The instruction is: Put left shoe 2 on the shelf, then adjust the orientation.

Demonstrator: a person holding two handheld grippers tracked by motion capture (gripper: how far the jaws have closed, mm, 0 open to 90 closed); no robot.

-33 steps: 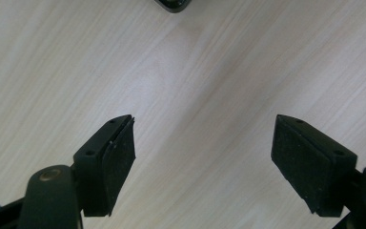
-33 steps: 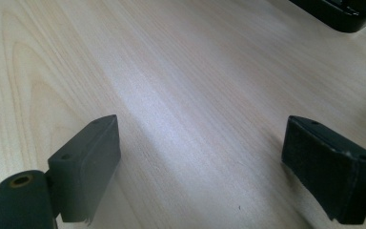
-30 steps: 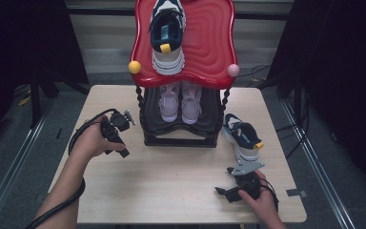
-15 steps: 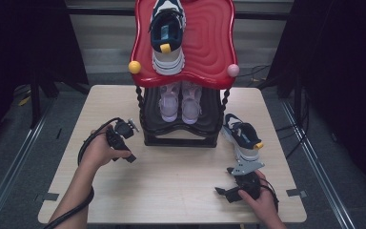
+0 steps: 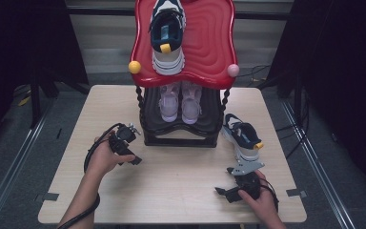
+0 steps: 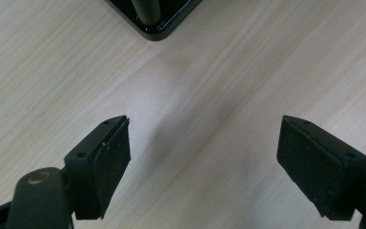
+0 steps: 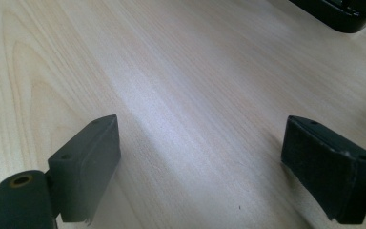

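Well, nearest to me the right gripper (image 7: pixel 202 143) rests low on the table (image 5: pixel 181 200), held in the right hand (image 5: pixel 263 204) at the near right. Its jaws stand wide apart with only bare wood between them. Just beyond it, a little to the far side, lies the navy and white sneaker (image 5: pixel 240 136), on the tabletop beside the right end of the black shoe rack (image 5: pixel 181 141). The shoe's long axis runs near to far, slanting slightly, with its yellow-tabbed end turned toward the person. That hand is plainly the closer one, so I'd judge that the coming reach belongs to it: the shoe lies ahead and slightly right, near but not touching. In the right gripper view the jaws look out across the table, with the rack's base off in a far corner, so the gripper would likely have to turn before closing on the shoe.

Over on the left, the left gripper (image 6: pixel 205 138) sits low by the rack's left foot. Its jaws have just been opening and hold nothing. It is well apart from the sneaker, with the rack between.

Farther back, a lilac pair (image 5: pixel 181 102) stands on the lower shelf, and a matching navy sneaker (image 5: pixel 167 33) sits on the red top (image 5: pixel 209 43).
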